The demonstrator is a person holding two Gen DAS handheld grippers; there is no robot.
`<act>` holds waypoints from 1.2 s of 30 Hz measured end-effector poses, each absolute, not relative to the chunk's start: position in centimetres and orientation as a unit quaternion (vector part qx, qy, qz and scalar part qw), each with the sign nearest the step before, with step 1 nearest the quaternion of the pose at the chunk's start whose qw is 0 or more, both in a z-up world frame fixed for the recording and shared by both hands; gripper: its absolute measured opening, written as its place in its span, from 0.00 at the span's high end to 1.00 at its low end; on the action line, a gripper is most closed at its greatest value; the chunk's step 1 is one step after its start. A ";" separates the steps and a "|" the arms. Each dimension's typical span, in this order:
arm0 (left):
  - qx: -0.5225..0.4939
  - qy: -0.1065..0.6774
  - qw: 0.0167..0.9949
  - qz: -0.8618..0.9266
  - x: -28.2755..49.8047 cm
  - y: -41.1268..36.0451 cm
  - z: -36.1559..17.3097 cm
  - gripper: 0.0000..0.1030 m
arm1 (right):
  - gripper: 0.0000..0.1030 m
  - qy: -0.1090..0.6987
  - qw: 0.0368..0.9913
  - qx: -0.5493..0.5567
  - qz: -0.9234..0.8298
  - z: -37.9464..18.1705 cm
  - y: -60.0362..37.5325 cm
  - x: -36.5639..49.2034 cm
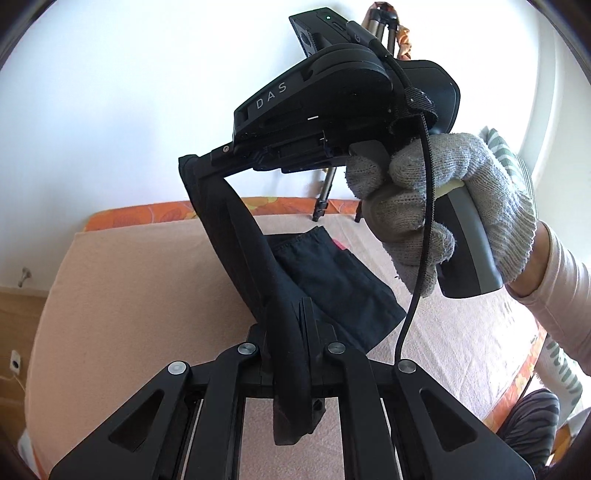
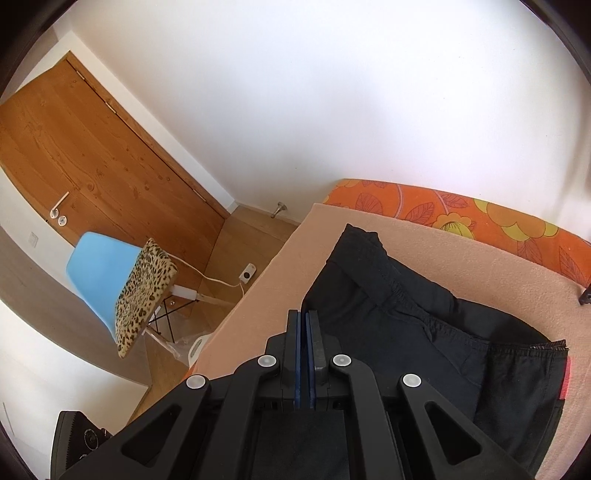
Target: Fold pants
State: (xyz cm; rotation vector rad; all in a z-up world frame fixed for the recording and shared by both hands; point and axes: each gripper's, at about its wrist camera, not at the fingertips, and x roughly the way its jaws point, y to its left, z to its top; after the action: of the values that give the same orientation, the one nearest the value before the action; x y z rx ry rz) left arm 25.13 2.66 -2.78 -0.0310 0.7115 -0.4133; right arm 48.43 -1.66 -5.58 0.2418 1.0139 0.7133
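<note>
Black pants [image 2: 399, 317] lie on a peach blanket [image 2: 288, 258] on the bed, waistband toward the far end. My left gripper [image 1: 301, 306] is shut on a fold of the pants [image 1: 243, 236], which rises taut from its jaws to my right gripper [image 1: 188, 162]. A gloved hand [image 1: 443, 206] holds that right gripper above the bed. In the right wrist view the right gripper [image 2: 304, 317] has its blue pads pressed together; black cloth hangs below them, and the pinch itself is hidden.
An orange flowered sheet [image 2: 461, 214] edges the bed by the white wall. A tripod [image 1: 384, 33] stands behind the bed. A blue chair [image 2: 99, 269] with a leopard cushion [image 2: 144, 295] and a wooden door [image 2: 92, 155] are left of the bed.
</note>
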 end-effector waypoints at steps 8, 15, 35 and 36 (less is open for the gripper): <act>0.039 0.361 0.898 -0.248 27.7 -4.4 -3.6 0.93 | 1.00 0.448 0.824 0.155 0.309 -4.7 -11.0 47.8; 0.051 0.401 0.866 -0.294 29.8 -9.9 -7.0 0.75 | 1.00 0.461 0.829 0.182 0.260 -8.6 -19.2 48.0; 0.002 0.403 0.885 -0.232 35.7 -3.6 -8.4 0.71 | 0.99 0.494 0.827 0.187 0.190 -18.2 -25.4 48.9; 0.000 0.401 0.885 -0.235 36.8 -3.6 -8.5 0.71 | 0.99 0.493 0.829 0.180 0.191 -18.1 -25.2 48.7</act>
State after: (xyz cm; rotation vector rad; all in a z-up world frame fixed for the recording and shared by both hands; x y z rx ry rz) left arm 36.82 -3.59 -8.51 0.0008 0.8341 -0.4883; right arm 48.74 -25.18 -18.10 0.3824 1.0459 0.4059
